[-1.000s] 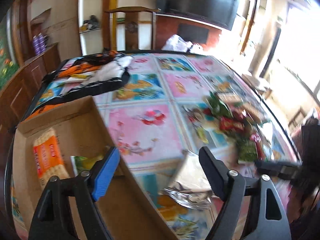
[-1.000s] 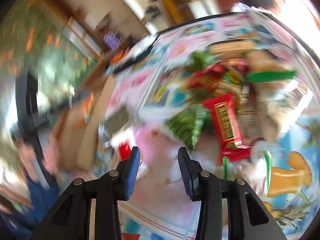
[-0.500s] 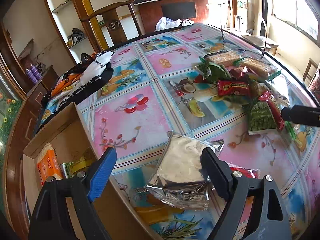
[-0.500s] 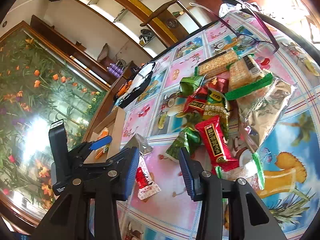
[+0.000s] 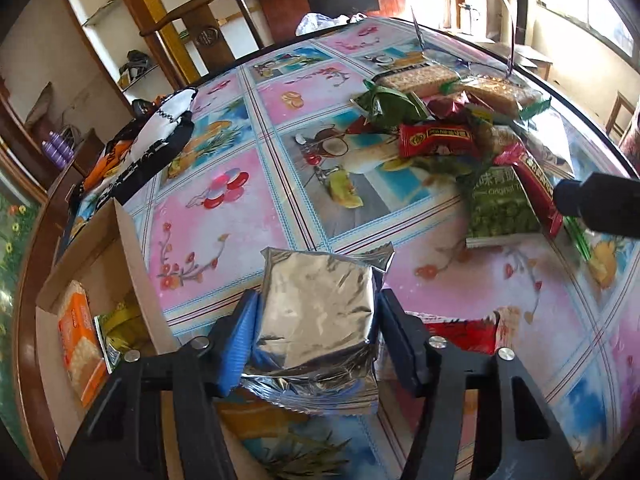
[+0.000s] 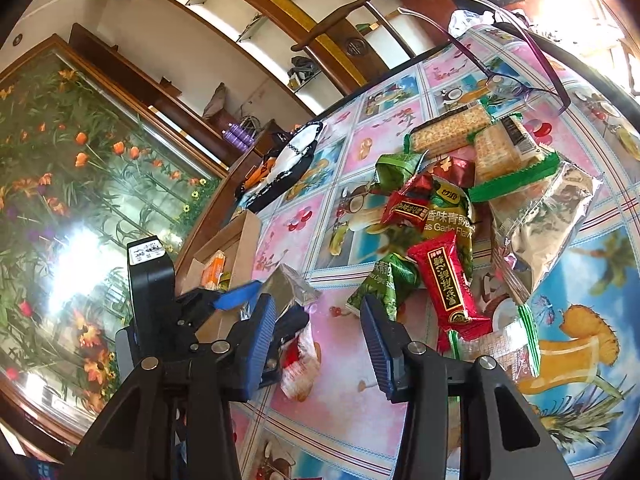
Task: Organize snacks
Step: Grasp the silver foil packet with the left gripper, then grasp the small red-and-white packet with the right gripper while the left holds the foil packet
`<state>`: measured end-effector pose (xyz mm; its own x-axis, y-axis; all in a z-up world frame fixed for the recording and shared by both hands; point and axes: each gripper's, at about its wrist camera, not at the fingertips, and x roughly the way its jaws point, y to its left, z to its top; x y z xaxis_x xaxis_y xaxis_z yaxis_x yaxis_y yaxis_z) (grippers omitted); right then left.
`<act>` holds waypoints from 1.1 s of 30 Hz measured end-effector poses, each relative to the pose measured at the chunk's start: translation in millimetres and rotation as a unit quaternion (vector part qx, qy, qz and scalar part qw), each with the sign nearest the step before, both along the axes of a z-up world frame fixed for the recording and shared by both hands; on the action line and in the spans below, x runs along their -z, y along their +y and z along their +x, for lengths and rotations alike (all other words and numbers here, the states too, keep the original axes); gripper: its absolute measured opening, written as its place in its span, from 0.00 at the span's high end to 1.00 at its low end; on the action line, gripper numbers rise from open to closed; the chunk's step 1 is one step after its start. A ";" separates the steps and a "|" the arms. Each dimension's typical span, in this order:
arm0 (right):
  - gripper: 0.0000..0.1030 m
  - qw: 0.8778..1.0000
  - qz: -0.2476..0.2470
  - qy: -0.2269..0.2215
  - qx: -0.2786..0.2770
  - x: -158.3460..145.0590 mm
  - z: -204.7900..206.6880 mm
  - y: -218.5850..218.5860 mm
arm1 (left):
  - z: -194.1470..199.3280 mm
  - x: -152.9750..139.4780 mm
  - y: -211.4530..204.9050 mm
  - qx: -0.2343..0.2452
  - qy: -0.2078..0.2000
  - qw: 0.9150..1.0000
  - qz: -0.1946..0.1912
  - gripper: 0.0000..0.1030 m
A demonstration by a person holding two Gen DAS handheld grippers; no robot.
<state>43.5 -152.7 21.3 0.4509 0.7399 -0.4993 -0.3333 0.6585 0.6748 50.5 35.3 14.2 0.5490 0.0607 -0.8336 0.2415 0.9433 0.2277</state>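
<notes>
Cardboard box (image 5: 132, 256) flanks left tongs (image 5: 316, 332) seemingly clamping foil packet (image 5: 316, 312); right tongs (image 6: 318, 344) agape.

Your left gripper (image 5: 316, 332) has matt black plastic arms and ribbed blue pads (image 5: 236, 340), pressed on a crinkled, mirror-shiny foil packet (image 5: 316, 308). At the left of the frame, the box (image 5: 128, 248) is plain matt brown cardboard. The counter (image 5: 248, 216) wears a glossy, smooth printed plastic cover. Your snack pile (image 6: 448, 216) is shiny wrappers.
</notes>
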 end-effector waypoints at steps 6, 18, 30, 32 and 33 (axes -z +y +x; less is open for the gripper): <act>0.49 1.000 -0.011 -0.002 -0.003 0.7 -0.6 3.4 | -1.0 -4.9 11.1 -0.006 -0.001 0.999 -0.036 0.44; 0.49 0.993 -0.088 -0.011 -0.080 9.6 -4.3 47.3 | -4.1 -42.3 60.1 -0.051 -0.045 0.985 -0.160 0.44; 0.50 0.958 -0.228 -0.073 -0.158 20.3 -11.0 101.6 | -5.3 -43.7 62.1 -0.050 -0.047 0.985 -0.160 0.44; 0.74 0.947 -0.262 -0.099 -0.156 19.8 -20.0 107.5 | -5.2 -43.2 60.2 -0.048 -0.047 0.985 -0.157 0.44; 0.74 0.941 -0.280 -0.112 -0.153 19.8 -23.6 110.8 | -5.2 -43.3 59.8 -0.048 -0.048 0.985 -0.156 0.44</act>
